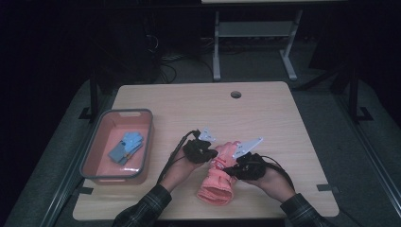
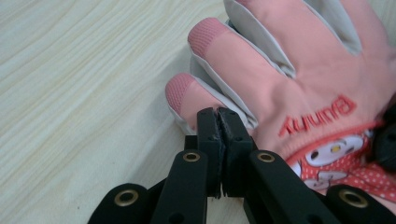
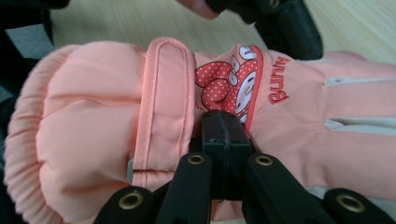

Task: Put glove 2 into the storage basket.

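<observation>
High view: a red bin (image 1: 92, 156) at 9 o'clock holds a blue glove (image 1: 126, 146). A padded pink glove (image 1: 218, 177) lies at 6 o'clock on the wood table (image 1: 265, 109). Left gripper (image 2: 219, 122) pinches its finger edge; right gripper (image 3: 225, 125) pinches its side near the strap.

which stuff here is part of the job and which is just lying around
In use:
- pink glove
- left tool, shut at a glove finger
- right tool, shut at the glove's edge

Lying about:
- blue glove
- red bin holding it
</observation>
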Tool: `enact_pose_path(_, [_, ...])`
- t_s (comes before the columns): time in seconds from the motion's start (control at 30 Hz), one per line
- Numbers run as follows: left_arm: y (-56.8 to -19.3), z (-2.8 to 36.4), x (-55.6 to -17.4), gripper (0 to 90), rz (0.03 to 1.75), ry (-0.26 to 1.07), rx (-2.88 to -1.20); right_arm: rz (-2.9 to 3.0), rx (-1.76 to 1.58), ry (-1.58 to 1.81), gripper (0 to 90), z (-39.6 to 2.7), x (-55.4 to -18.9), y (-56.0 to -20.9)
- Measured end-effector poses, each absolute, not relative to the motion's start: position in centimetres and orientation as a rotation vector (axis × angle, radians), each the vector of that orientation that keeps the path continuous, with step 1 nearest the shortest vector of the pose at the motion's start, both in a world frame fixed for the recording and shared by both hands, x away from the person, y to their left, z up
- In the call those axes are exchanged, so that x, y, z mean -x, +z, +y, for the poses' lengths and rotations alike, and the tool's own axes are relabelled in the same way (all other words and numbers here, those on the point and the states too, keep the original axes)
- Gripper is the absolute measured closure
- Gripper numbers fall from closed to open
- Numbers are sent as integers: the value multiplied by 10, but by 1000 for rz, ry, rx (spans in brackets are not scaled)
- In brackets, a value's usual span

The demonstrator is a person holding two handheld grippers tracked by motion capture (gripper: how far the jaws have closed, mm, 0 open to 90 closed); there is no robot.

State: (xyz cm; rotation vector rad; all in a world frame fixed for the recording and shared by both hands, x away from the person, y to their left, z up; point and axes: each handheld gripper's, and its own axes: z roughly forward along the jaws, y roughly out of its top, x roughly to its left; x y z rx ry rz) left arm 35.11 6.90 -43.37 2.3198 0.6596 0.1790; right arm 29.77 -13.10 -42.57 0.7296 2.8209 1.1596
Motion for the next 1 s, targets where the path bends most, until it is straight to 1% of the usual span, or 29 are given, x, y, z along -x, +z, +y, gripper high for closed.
enact_pose_path(0.07, [-433,71,-351,822,670,183,-2314,2809,-747,1139,900,-129,-295,-428])
enact_pose_path(0.1, [-432,74,-352,822,679,174,-2306,2803,-747,1135,900,-128,-294,-430])
enact_pose_path(0.13, [-431,78,-352,748,691,161,-2291,2798,-752,1124,900,-126,-292,-432])
enact_pose_path(0.17, [-429,82,-352,748,706,152,-2274,2798,-752,1124,900,-126,-292,-432])
enact_pose_path(0.27, [-423,91,-351,616,731,134,-2245,2786,-740,1114,900,-126,-291,-435])
enact_pose_path(0.33, [-424,94,-351,471,754,95,-2205,2775,-754,1126,900,-126,-289,-436])
enact_pose_path(0.4, [-426,93,-352,398,765,75,-2197,2765,-754,1130,900,-126,-287,-436])
enact_pose_path(0.43, [-427,93,-353,398,765,59,-2194,2765,-754,1130,900,-126,-287,-436])
enact_pose_path(0.67, [-435,86,-353,238,811,-80,-2125,2741,-741,1135,900,-128,-282,-438])
enact_pose_path(0.77, [-438,83,-353,199,820,-100,-2130,2736,-731,1130,900,-128,-281,-438])
enact_pose_path(1.0, [-449,77,-355,175,843,-110,-2135,2732,-711,1130,900,-131,-279,-440])
